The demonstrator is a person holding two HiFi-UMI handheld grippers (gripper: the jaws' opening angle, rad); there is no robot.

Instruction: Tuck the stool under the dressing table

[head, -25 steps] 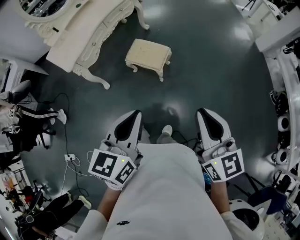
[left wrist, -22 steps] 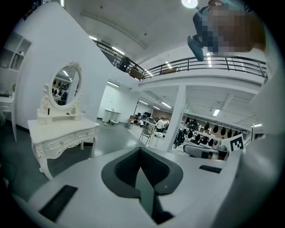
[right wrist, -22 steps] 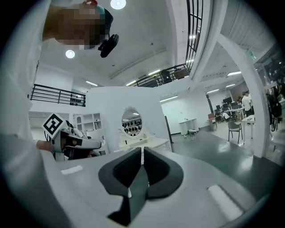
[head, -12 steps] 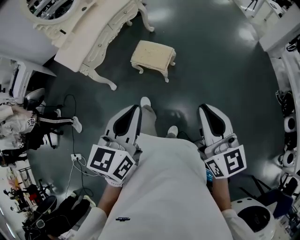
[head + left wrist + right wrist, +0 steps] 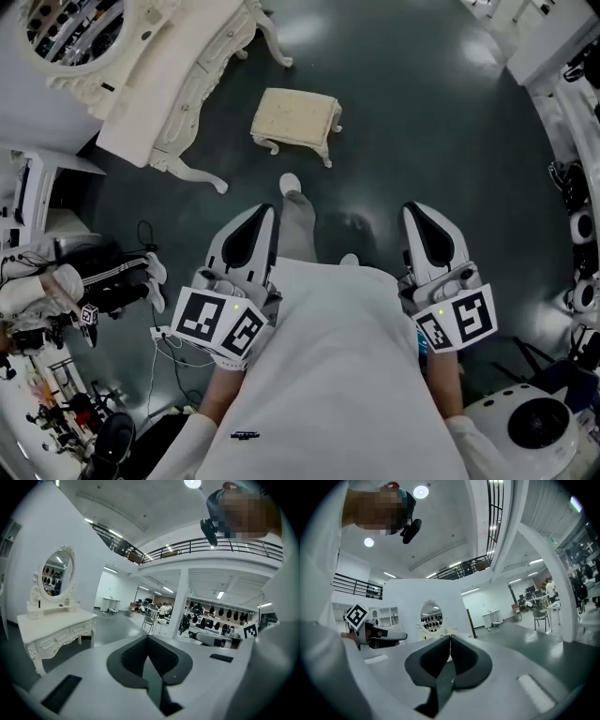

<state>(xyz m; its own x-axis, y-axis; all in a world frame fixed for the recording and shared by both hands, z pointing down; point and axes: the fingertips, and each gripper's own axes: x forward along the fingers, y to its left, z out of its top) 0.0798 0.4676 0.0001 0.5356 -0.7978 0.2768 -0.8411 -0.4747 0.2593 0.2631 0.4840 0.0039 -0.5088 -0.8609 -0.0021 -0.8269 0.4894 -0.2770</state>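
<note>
The cream upholstered stool (image 5: 295,119) stands on the dark floor, apart from the white dressing table (image 5: 159,75) at the upper left of the head view. Both grippers are held in front of the person's body, well short of the stool. My left gripper (image 5: 265,211) is shut and empty, and its own view (image 5: 148,637) shows the dressing table (image 5: 56,630) with its oval mirror (image 5: 56,573) ahead on the left. My right gripper (image 5: 415,208) is shut too; its jaws (image 5: 450,637) have just closed slightly further with nothing between them.
The person's shoe (image 5: 291,185) is set forward, just short of the stool. Cables (image 5: 141,253) trail across the floor at left, near a seated person's legs (image 5: 122,281). White furniture (image 5: 553,56) lines the right side, and a round white device (image 5: 530,427) sits at the bottom right.
The person has stepped forward: one leg and shoe now reach out toward the stool. Both grippers travelled along with the body and stay shut.
</note>
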